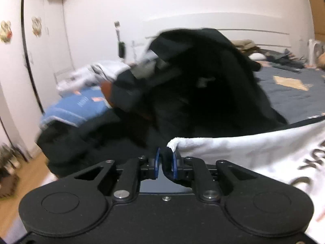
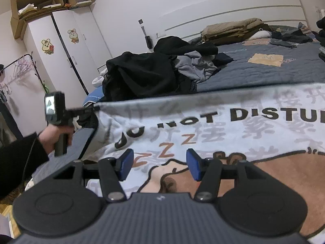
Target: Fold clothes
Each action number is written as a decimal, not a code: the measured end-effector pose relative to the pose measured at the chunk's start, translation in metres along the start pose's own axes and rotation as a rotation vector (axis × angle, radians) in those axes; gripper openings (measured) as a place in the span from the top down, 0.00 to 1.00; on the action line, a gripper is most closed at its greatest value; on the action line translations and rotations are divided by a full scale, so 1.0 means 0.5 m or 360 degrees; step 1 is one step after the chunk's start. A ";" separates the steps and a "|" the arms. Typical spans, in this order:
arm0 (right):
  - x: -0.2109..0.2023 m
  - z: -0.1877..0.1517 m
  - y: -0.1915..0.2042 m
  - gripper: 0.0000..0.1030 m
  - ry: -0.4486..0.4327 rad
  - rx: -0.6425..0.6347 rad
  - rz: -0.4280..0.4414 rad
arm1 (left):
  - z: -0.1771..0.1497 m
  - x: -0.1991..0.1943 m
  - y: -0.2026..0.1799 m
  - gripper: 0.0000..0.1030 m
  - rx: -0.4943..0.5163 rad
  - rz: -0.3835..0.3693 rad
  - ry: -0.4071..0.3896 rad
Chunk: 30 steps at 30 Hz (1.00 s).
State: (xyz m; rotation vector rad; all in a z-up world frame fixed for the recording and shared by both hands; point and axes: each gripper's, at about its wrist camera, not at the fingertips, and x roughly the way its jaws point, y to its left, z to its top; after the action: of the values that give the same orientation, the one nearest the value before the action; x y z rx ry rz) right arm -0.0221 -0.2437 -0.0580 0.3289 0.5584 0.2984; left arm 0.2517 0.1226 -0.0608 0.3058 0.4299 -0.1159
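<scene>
A white T-shirt (image 2: 233,126) printed with "DO NOT DISTURB", "ZZZ" and a brown cartoon figure is stretched across the near edge of the bed. My left gripper (image 1: 165,162) is shut on a dark-trimmed corner of the shirt (image 1: 243,150), which trails off to the right. In the right wrist view the left gripper (image 2: 92,108) holds that corner at the shirt's left end, lifted off the bed. My right gripper (image 2: 160,163) is open, its blue pads (image 2: 127,163) hovering just above the printed front, holding nothing.
A pile of black, grey and blue clothes (image 2: 154,71) lies on the dark blue bedspread (image 2: 264,69) behind the shirt. Folded tan bedding (image 2: 231,29) is at the headboard. A white wardrobe (image 2: 67,46) and a clothes rack (image 2: 22,67) stand at the left.
</scene>
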 end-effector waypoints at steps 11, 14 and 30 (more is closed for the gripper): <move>0.008 -0.008 -0.007 0.45 0.0032 -0.0001 -0.0004 | 0.036 0.103 0.000 0.76 0.0265 0.0332 0.0156; 0.005 -0.005 -0.006 0.45 0.0027 0.0001 0.0007 | 0.015 0.077 0.017 0.55 0.0121 0.0225 0.0205; -0.014 -0.010 0.053 0.41 0.0070 -0.0091 0.0052 | -0.117 -0.338 -0.057 0.31 -0.0372 -0.0338 0.0215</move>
State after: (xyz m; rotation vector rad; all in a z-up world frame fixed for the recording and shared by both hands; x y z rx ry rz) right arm -0.0355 -0.2212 -0.0486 0.2770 0.5871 0.3530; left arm 0.0710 0.1219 -0.0469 0.0370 0.6038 -0.2514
